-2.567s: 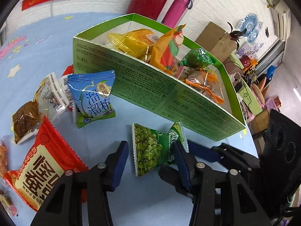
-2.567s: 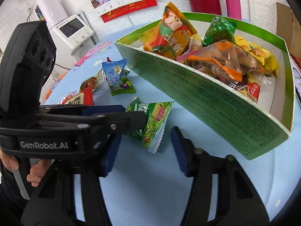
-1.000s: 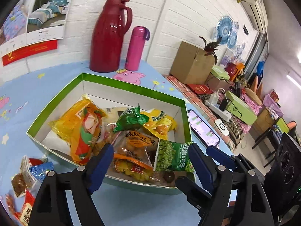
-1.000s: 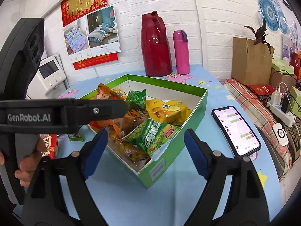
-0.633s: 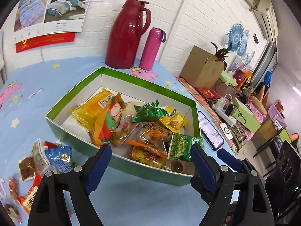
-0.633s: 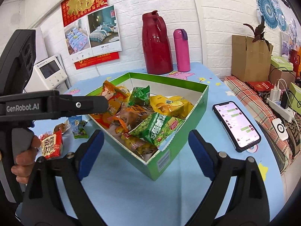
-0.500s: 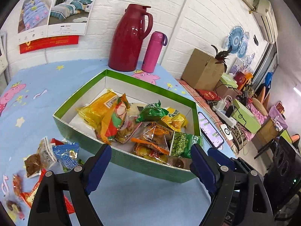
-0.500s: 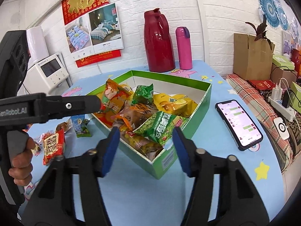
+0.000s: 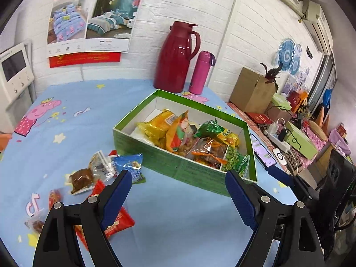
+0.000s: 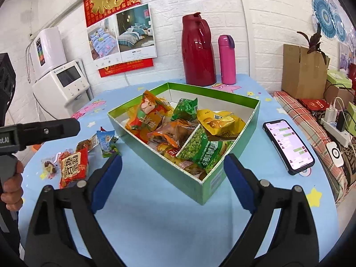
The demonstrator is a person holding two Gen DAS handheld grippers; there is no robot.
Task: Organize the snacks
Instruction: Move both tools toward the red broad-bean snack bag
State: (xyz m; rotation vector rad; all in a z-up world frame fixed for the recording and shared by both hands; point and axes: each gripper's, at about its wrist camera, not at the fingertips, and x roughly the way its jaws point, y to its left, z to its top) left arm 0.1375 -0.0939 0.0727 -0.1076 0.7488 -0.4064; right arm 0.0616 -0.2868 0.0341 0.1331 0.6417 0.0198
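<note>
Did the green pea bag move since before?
Yes. The green pea bag lay on the blue tablecloth outside the green box; now it rests inside the box's near corner.

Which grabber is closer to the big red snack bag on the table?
Left. The left gripper hangs almost over the red snack bag, one finger overlapping it. The right gripper sits farther toward the green box.

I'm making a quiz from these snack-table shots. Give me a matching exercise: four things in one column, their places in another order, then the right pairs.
Things:
1. green pea packet
2. blue packet
3. phone
4. pink bottle

Places:
A. beside the red jug
B. on the cloth, right of the box
C. inside the box, near corner
D. on the cloth, left of the box

Pairs: 1-C, 2-D, 3-B, 4-A
</note>
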